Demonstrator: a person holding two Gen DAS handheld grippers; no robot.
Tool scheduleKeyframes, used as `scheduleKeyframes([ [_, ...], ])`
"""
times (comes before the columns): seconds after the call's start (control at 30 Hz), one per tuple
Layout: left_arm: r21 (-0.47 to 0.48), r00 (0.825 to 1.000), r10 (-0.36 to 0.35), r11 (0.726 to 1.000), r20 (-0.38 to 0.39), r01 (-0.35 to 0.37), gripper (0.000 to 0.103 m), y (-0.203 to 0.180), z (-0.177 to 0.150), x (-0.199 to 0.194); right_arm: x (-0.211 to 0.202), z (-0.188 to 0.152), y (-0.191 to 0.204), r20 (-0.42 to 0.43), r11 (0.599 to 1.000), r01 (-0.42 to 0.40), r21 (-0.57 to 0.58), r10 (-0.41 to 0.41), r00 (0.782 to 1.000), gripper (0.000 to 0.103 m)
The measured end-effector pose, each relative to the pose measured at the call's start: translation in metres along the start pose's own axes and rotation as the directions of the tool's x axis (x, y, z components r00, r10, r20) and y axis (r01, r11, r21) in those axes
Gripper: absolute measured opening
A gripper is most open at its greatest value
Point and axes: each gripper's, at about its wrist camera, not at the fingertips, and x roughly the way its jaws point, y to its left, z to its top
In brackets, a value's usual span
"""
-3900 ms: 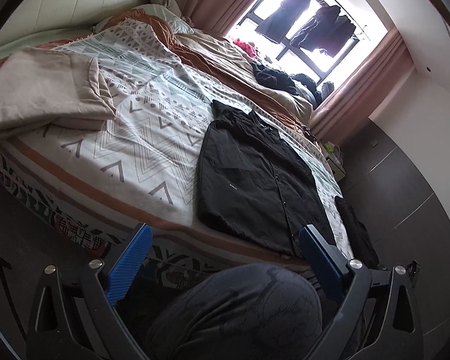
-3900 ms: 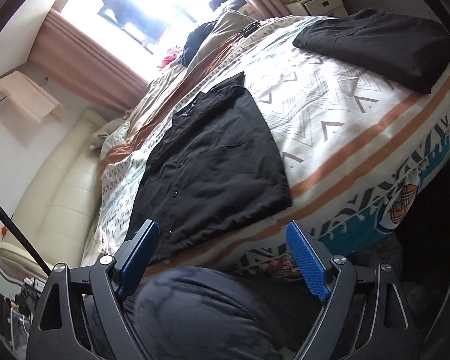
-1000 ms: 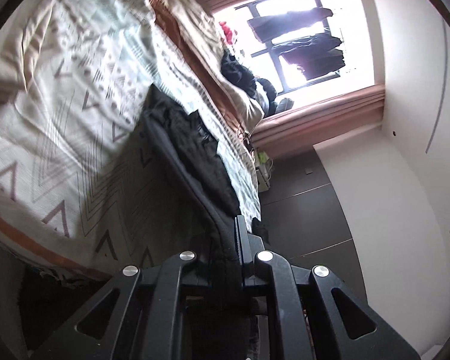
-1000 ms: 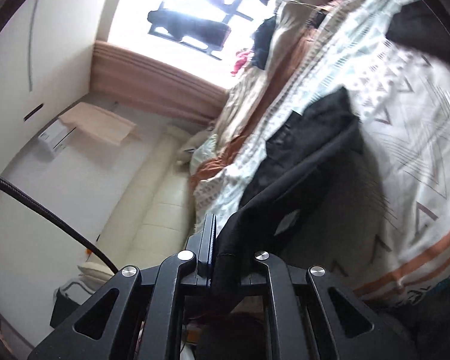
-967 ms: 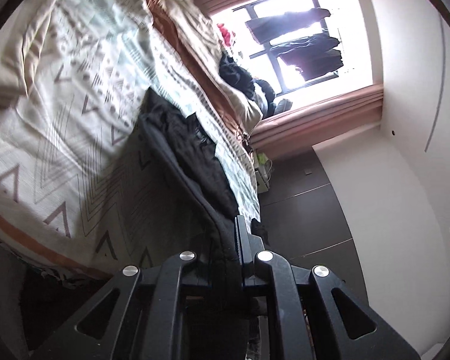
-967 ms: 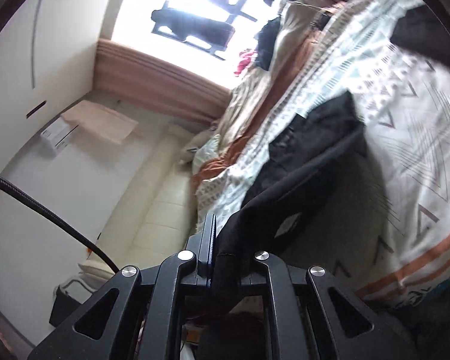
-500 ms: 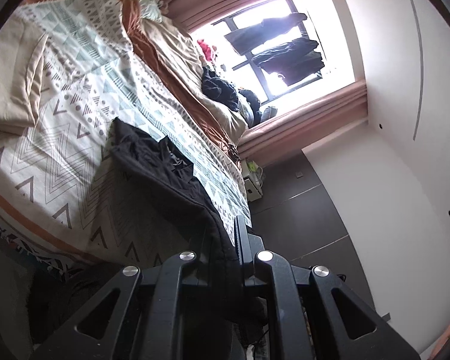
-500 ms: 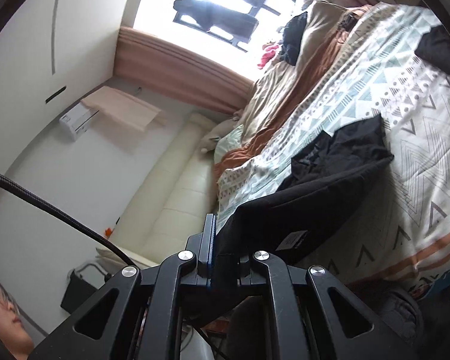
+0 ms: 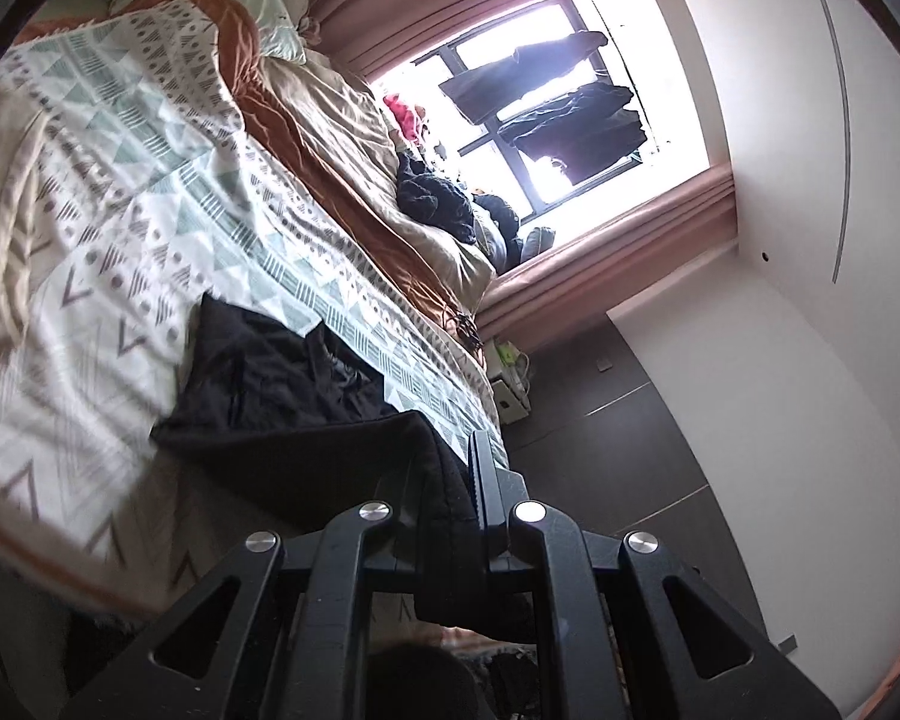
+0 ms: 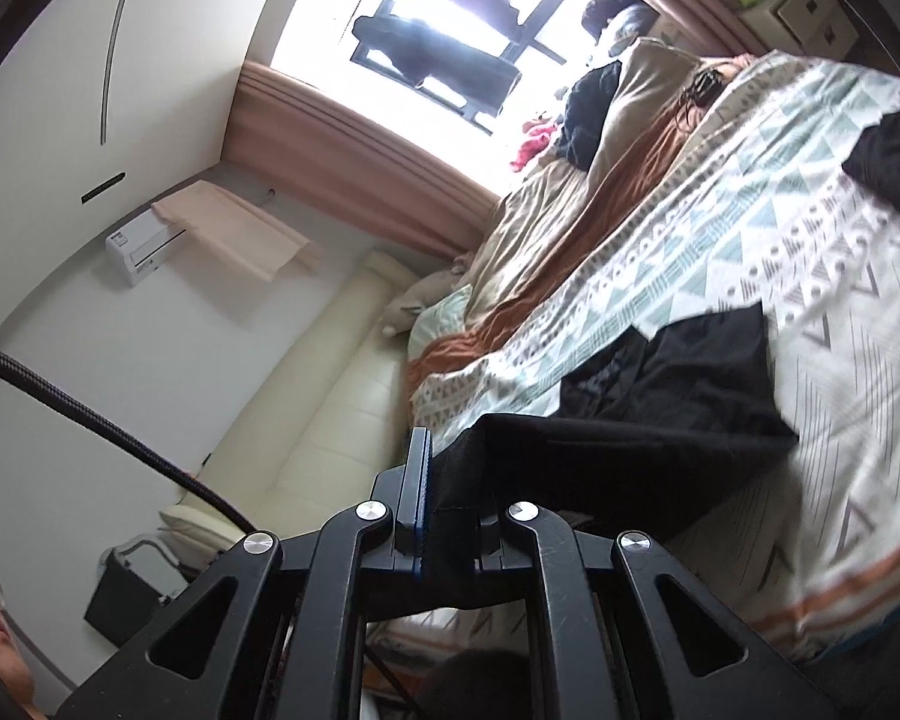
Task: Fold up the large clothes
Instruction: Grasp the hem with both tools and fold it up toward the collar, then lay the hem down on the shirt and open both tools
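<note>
No legible writing or labels; left gripper (image 9: pixel 462 504) and right gripper (image 10: pixel 435 504) both clamped on black fabric jacket (image 9: pixel 282 384) above geometric-patterned bedspread (image 9: pixel 150 180).

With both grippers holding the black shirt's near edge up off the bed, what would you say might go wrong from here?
1. Each pinch looks thin: the left gripper and right gripper clamp only the black shirt near its hem, so a corner might slip out.
2. The far half lies rumpled on the patterned blanket; folding over could trap creases.
3. The lifted edge sags between the grippers, so the fold may land crooked.
</note>
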Motion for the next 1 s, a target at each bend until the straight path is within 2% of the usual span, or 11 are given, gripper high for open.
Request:
scheduleKeyframes([
  [0.37,0.034,0.998,0.064,0.997,-0.015,-0.063,0.013,0.022,0.061,0.077,0.077,0.049,-0.015,-0.009,0.998,0.042,-0.040,-0.043,0.999,0.007],
  [0.6,0.039,0.996,0.089,0.995,-0.030,-0.088,0.013,0.045,0.091,0.126,0.125,0.077,-0.024,-0.008,0.992,0.105,-0.069,-0.106,0.994,0.007],
  [0.77,0.032,0.993,0.113,0.993,-0.038,-0.111,0.013,0.066,0.104,0.158,0.148,0.083,-0.038,-0.017,0.988,0.145,-0.060,-0.146,0.989,0.007],
  [0.83,0.027,0.993,0.110,0.994,-0.044,-0.109,0.013,0.075,0.107,0.172,0.158,0.085,-0.046,-0.007,0.982,0.184,-0.045,-0.184,0.983,0.008],
  [1.0,-0.021,0.990,0.135,0.991,-0.045,-0.136,0.013,0.104,0.110,0.206,0.185,0.082,-0.065,-0.018,0.972,0.236,0.013,-0.236,0.972,0.008],
])
